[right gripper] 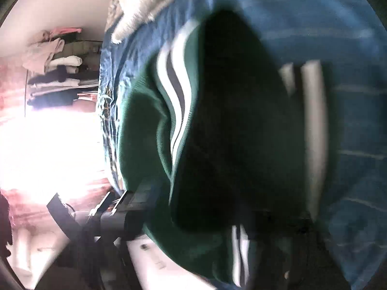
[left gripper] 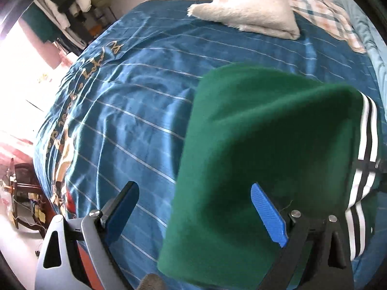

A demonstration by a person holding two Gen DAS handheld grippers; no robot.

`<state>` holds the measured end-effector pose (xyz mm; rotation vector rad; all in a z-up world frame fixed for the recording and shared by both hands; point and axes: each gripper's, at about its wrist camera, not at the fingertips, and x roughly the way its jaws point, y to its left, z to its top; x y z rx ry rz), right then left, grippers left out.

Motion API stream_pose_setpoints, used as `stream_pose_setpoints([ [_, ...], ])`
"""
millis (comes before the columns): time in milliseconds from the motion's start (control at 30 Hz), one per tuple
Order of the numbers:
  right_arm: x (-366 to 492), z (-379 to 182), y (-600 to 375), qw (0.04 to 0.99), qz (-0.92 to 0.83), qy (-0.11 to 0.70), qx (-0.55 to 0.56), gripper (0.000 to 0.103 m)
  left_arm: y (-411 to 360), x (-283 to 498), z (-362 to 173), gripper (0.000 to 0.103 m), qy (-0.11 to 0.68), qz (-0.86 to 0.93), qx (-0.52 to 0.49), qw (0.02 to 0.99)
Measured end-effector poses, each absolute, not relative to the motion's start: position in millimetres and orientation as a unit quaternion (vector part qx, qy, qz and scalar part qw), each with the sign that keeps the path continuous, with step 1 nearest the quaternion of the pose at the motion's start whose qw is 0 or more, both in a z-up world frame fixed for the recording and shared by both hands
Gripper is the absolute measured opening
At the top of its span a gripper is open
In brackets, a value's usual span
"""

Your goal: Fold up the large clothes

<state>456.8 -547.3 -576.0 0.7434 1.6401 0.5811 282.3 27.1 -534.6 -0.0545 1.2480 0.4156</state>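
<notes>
A green garment point(left gripper: 261, 145) with white and black stripes point(left gripper: 367, 145) is held up above the blue striped bedspread point(left gripper: 125, 101). My left gripper point(left gripper: 193, 207) is open, its blue pads point(left gripper: 268, 215) wide apart; the green cloth hangs over the right finger and is not pinched. In the right wrist view the same green garment point(right gripper: 229, 145) fills the middle, blurred and dark, with its white stripes point(right gripper: 174, 91) showing. The right gripper's fingers are hidden under the cloth.
A folded white fluffy garment point(left gripper: 249, 12) lies at the far side of the bed on a plaid sheet point(left gripper: 321, 9). A clothes rack point(left gripper: 72, 7) stands at the far left. The other gripper's body point(right gripper: 113, 215) shows at the lower left.
</notes>
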Motion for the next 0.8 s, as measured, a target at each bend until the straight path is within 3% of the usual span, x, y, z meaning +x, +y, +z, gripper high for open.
stream_pose_setpoints([
  [133,463,-555,-590,0.640,0.175,0.666,0.340,0.002,38,282,-520,0.094,0.568,0.196,-0.038,0.798],
  [267,467,-598,-620,0.608,0.100,0.714,0.332,0.003,52,275,-519,0.094,0.569,0.212,-0.059,0.792],
  [333,468,-594,-617,0.591,0.128,0.721,0.339,0.011,60,267,-520,0.094,0.572,0.228,-0.059,0.785],
  [500,441,-550,-625,0.609,0.153,0.712,0.315,0.063,86,213,-536,0.094,0.573,0.309,-0.063,0.756],
  [600,397,-539,-633,0.593,0.148,0.727,0.315,0.063,97,179,-566,0.094,0.587,0.360,-0.060,0.723],
  [733,356,-566,-625,0.557,0.128,0.764,0.300,0.063,102,152,-615,0.094,0.602,0.361,-0.114,0.704],
  [767,353,-576,-622,0.546,0.127,0.768,0.310,0.050,102,149,-629,0.095,0.610,0.359,-0.129,0.694],
  [800,350,-582,-620,0.538,0.121,0.770,0.321,0.018,100,149,-641,0.095,0.617,0.359,-0.129,0.688],
])
